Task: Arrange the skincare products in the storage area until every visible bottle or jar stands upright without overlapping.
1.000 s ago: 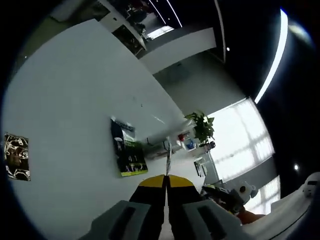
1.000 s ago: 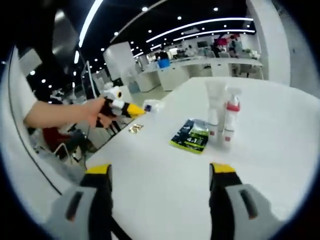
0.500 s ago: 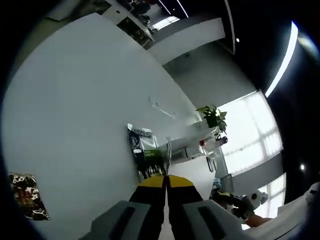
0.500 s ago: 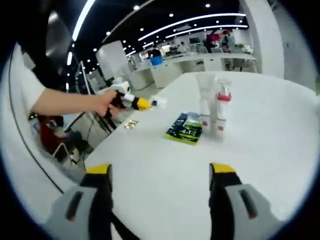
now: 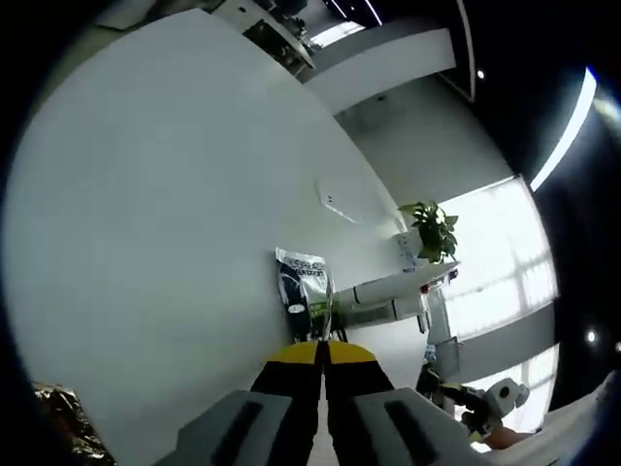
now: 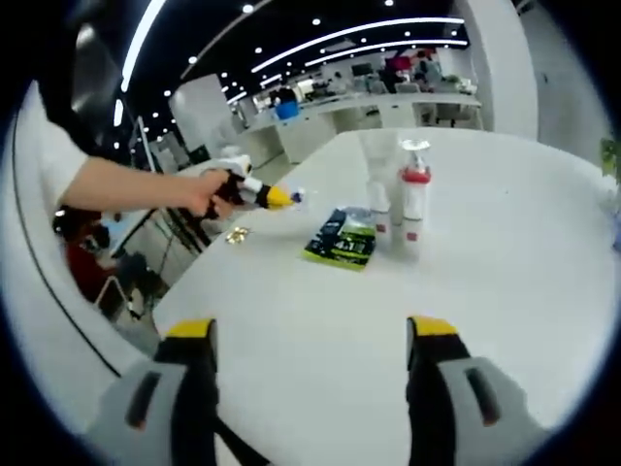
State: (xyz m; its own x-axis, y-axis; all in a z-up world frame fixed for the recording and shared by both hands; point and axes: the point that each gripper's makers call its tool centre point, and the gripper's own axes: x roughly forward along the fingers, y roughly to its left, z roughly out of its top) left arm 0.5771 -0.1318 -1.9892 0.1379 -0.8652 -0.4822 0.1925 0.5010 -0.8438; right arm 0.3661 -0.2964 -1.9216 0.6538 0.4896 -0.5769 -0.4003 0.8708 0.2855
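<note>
From my right tool the two yellow-tipped jaws stand wide apart with nothing between them, over the white surface. Beyond them, at about 12 o'clock, I see a dark green sachet lying flat. Just beside it at 1 o'clock stand two upright containers close together: a clear tube and a spray bottle with a red collar. At 10 o'clock a person's hand holds my left tool, whose yellow tip pinches a small pale item I cannot make out. Near it a small gold wrapper lies on the surface. Far off, rows of ceiling lights and counters fill the room.

In the left gripper view my left tool has its jaws pressed narrow, a thin sliver of something showing at the tip; what it is I cannot tell. Just past the tip lies the sachet, with the two containers beside it at 3 o'clock. A gold wrapper sits at 8 o'clock. A potted plant stands farther out by bright windows.
</note>
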